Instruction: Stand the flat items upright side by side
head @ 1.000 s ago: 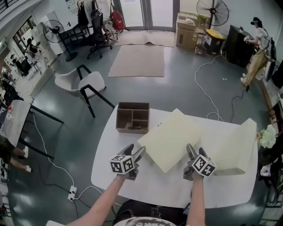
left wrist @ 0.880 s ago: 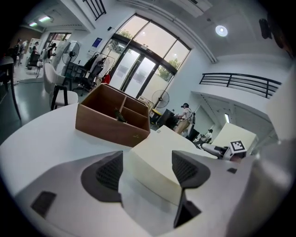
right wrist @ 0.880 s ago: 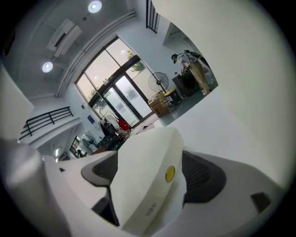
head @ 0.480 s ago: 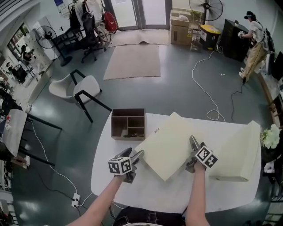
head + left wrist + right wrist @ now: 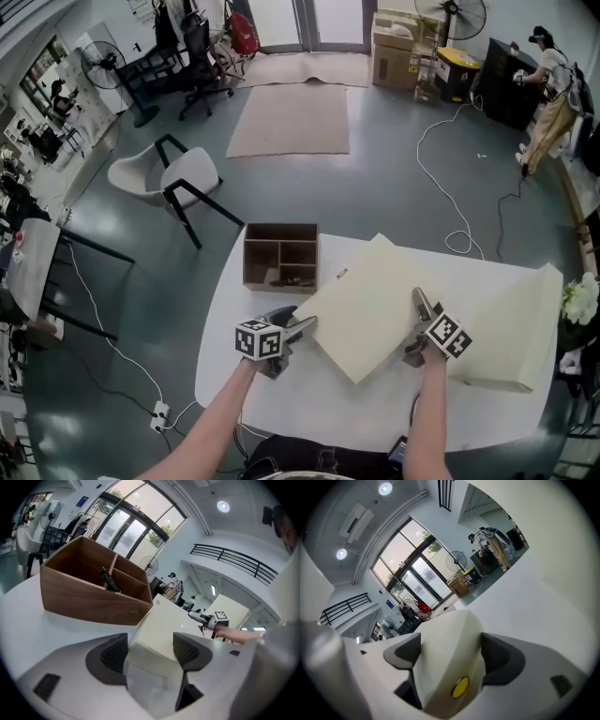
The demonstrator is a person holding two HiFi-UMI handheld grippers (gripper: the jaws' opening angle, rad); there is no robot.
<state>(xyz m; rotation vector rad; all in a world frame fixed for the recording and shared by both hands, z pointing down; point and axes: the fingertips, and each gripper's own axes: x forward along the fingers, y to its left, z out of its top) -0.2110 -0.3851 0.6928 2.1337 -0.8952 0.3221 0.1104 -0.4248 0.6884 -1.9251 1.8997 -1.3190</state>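
Observation:
A large cream flat box (image 5: 361, 305) lies slanted across the white table (image 5: 239, 375), with a gripper at each side. My left gripper (image 5: 302, 327) has the box's near left corner (image 5: 161, 632) between its pads, and its jaws are closing on it. My right gripper (image 5: 418, 302) holds the right edge (image 5: 445, 639), which fills the gap between its pads as its jaws close; a yellow dot (image 5: 461, 686) sits on that edge. A second cream flat box (image 5: 511, 323) lies at the table's right end.
A brown wooden divided organiser (image 5: 281, 230) stands at the table's far left, close to the held box's corner (image 5: 89, 597). White flowers (image 5: 581, 300) sit off the right end. A white chair (image 5: 164, 178) and floor cables are beyond the table.
Both grippers and the cream box between them have shifted slightly right and away from me. The box stays between both pairs of jaws.

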